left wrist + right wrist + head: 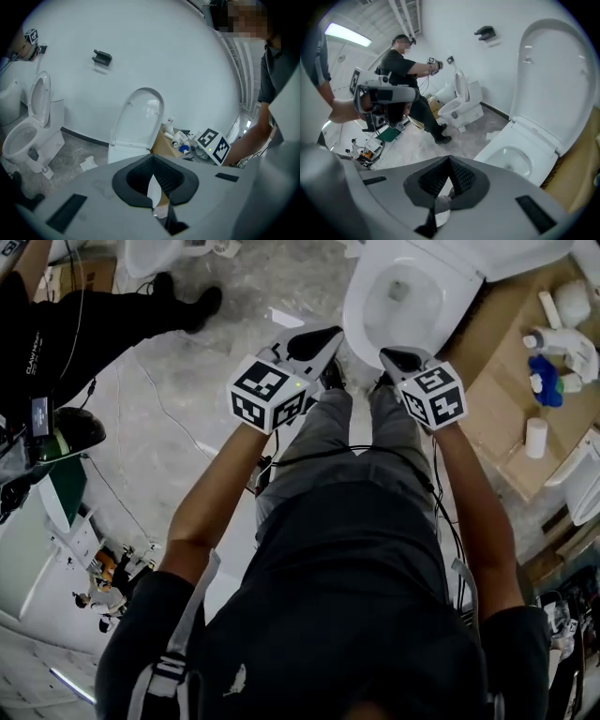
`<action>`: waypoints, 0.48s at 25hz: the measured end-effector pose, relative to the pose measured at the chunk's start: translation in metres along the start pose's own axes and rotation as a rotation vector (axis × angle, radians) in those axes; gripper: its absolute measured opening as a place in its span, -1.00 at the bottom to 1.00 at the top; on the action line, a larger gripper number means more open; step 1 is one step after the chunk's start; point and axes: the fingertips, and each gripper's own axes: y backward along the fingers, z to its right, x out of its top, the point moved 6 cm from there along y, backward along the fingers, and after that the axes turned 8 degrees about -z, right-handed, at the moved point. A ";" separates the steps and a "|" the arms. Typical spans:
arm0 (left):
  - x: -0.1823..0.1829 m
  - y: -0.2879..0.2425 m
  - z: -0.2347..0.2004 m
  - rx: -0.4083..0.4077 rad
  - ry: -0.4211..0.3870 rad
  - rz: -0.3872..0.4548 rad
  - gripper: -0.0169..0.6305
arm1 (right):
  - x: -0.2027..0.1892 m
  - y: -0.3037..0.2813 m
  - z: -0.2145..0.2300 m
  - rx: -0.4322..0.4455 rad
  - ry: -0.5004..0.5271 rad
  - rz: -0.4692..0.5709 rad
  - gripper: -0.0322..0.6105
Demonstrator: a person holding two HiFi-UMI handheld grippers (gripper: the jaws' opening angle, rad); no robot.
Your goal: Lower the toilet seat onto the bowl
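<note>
At the top centre of the head view, the toilet bowl (361,329) is seen wide open, so the seat hasn't been brought down yet. In the right gripper view the toilet seat (553,79) is found at the upper right of the frame, stood upright against the tank. It can't really be told apart from the lid from here.

The left gripper (323,341) and the right gripper (392,357) are held side by side just under the bowl in the head view. Both are aimed at the toilet and kept well apart from the seat. Both sets of jaws are pressed together, and nothing is pinched in either one.

So this would be called the approach stage: nothing has been touched and the actual lowering isn't started.

For the next move, one gripper probably needs to be carried up over the bowl to the top edge of the raised seat. Either the jaws get spread so the edge can be pinched, or the closed tip gets hooked behind it. Then the seat has to be tipped forward and eased down onto the rim rather than dropped. Care would be needed so only the seat is taken, if the lid is meant to be left up
</note>
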 end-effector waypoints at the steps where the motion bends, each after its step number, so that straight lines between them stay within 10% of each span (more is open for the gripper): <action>1: 0.003 0.003 0.001 0.001 -0.004 0.007 -0.93 | 0.008 0.011 -0.005 -0.004 0.007 0.021 -0.88; 12: 0.017 0.058 0.021 -0.014 -0.051 0.024 -0.93 | 0.062 0.113 -0.094 -0.031 0.087 0.200 -0.88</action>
